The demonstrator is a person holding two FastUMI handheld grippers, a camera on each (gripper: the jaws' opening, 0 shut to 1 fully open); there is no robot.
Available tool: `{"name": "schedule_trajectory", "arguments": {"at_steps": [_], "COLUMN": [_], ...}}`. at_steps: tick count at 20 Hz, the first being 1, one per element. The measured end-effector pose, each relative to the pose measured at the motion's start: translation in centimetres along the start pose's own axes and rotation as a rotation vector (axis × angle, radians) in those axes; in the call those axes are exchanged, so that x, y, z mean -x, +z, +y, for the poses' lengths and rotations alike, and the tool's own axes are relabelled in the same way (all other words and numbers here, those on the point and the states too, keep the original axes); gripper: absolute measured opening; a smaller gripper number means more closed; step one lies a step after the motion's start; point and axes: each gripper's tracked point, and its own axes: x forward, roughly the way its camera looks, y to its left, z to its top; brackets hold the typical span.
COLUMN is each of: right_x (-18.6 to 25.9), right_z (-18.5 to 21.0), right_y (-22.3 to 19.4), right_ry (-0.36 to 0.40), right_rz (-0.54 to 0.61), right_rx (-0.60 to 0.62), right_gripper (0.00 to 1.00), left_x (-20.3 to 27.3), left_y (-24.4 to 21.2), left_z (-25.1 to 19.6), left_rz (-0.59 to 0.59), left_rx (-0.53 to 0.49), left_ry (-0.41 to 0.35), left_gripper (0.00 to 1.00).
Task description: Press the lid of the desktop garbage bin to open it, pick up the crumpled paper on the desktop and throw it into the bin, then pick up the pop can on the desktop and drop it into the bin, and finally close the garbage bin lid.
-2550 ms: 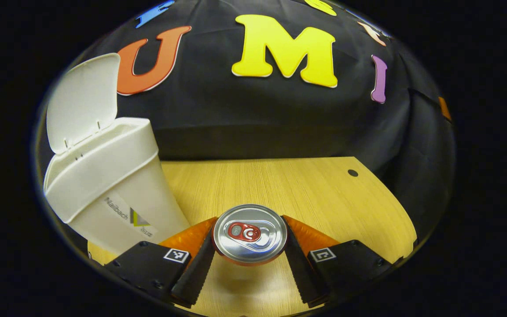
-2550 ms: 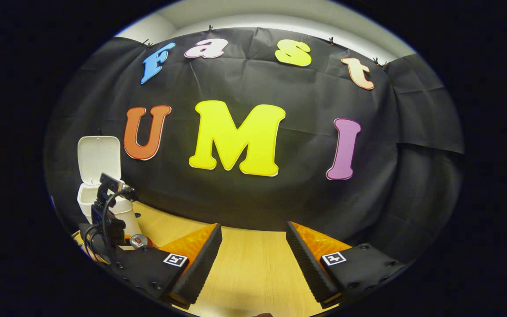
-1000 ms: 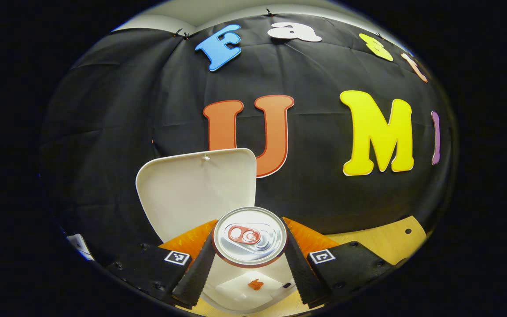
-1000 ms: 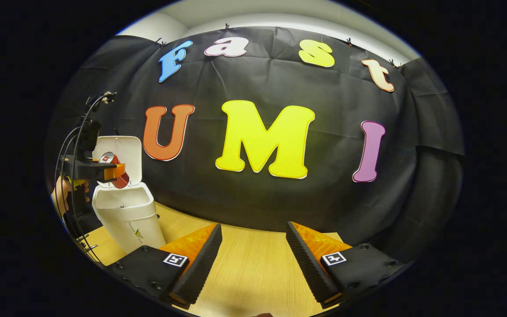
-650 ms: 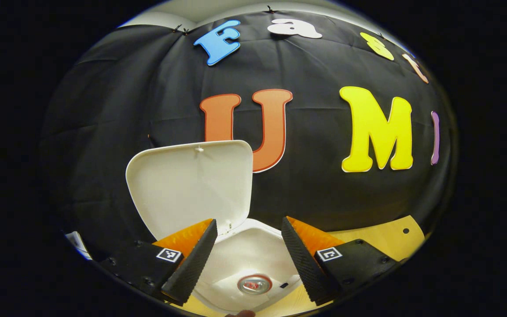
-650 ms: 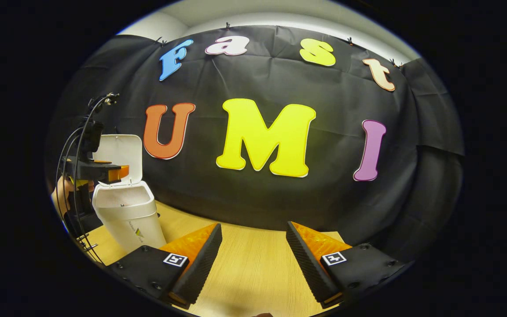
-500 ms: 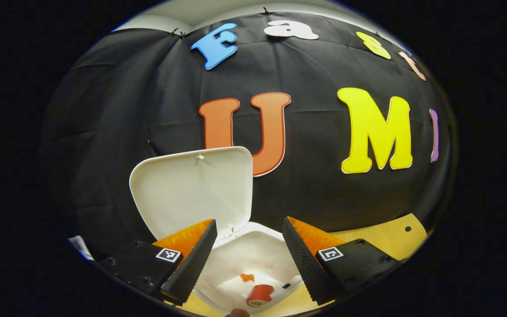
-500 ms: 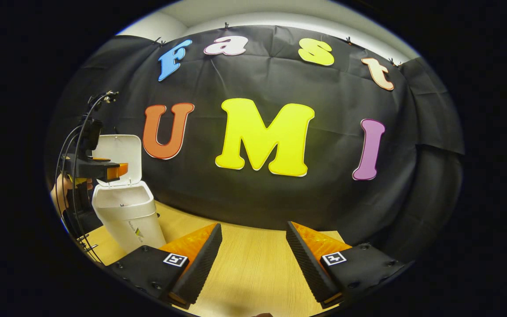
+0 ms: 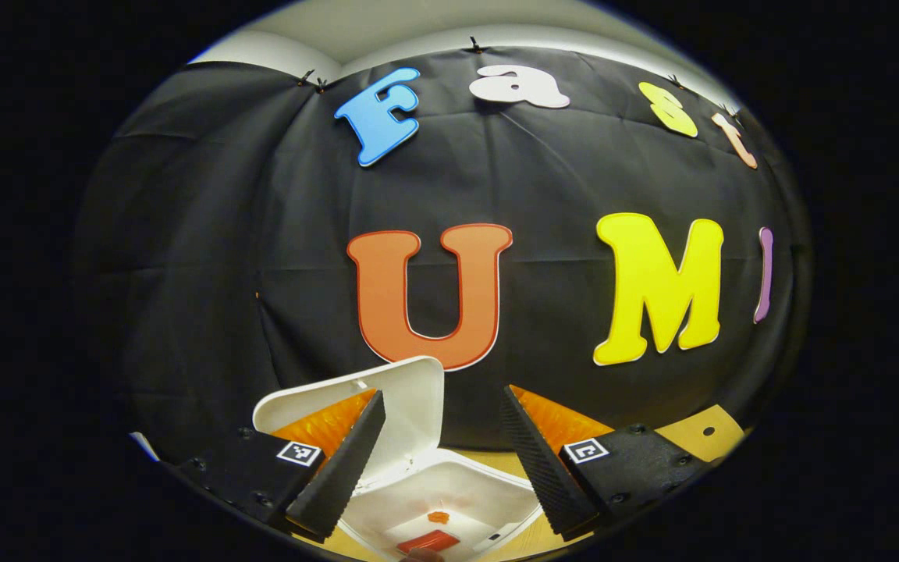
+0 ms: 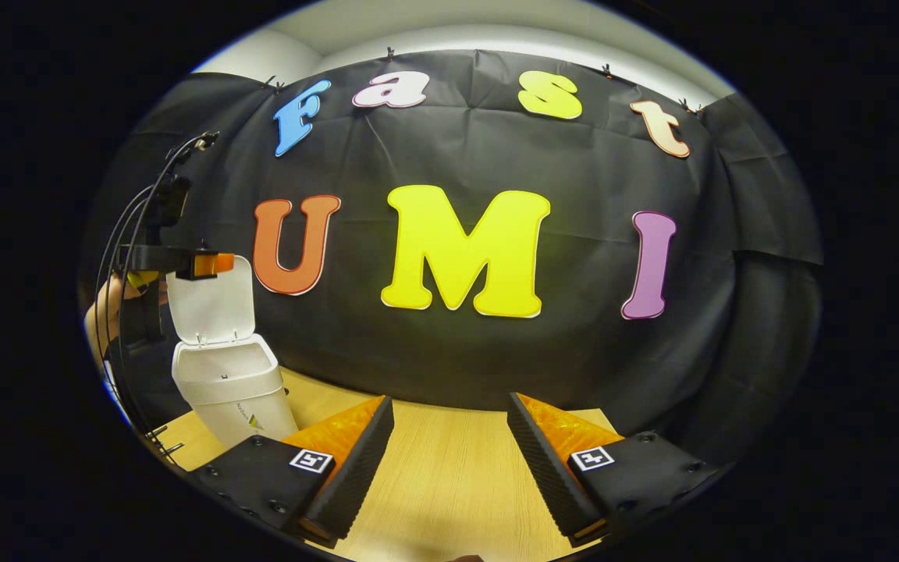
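In the left gripper view we look down past our left gripper (image 9: 442,453), whose fingers stand wide apart with nothing between them. Below the gap sits the white garbage bin (image 9: 496,488), its near rim cut off at the bottom edge, so we see just part of the opening. Its lid (image 9: 410,398) stands raised at the far side, and the left finger hides a good part of it. Inside, on the bin's floor, lies a red shape that we take for the pop can (image 9: 428,541), on its side; it is small and partly cut off, so we cannot make out its top. Just beyond it is a small orange fleck (image 9: 438,517) that we cannot identify, lying on a pale patch that may be the crumpled paper; we cannot tell for sure. A corner of the wooden desktop (image 9: 703,433) shows at the right, behind the right finger.

In the right gripper view our right gripper (image 10: 449,460) is held over the bare desktop (image 10: 442,499), fingers wide apart and holding nothing. Far off at the left stands the bin (image 10: 227,382), upright on the desk with its lid (image 10: 211,300) tilted up and back. From here the bin's inside is hidden by its wall. The left gripper (image 10: 211,264) hovers level with the lid's top edge, and behind it a hand (image 10: 106,308) shows, half hidden by cables and the dim edge.
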Motion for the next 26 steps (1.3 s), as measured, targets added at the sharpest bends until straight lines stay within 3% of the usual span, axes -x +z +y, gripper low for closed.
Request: {"name": "schedule_trajectory", "arguments": {"at_steps": [4,8,14,21,26], "right_x": [0.4,0.8,1.0,1.0,1.5], "right_z": [-0.4,0.3,0.8,1.7,2.2], "right_y": [-0.1,-0.1,0.0,-0.8,-2.2], "right_ry": [-0.010,-0.003,0.006,0.038,0.066], "right_rz": [0.001,0.001,0.000,0.019,0.039], "right_rx": [-0.003,0.012,0.007,-0.014,-0.019], "right_gripper": [0.95,0.95,0.95,0.94,0.95], "left_x": [-1.3,-3.3,-4.6,-1.4,1.5], "left_y": [2.4,1.5,0.3,-0.8,-4.6], "left_z": [1.7,3.9,5.9,2.5,-1.8], "left_rz": [-0.046,-0.023,0.006,0.062,0.151], "left_rx": [-0.034,-0.054,0.026,0.106,0.137], "left_ry": [0.033,0.075,0.127,0.065,-0.025], "left_gripper": [0.96,0.96,0.96,0.99,0.99]}}
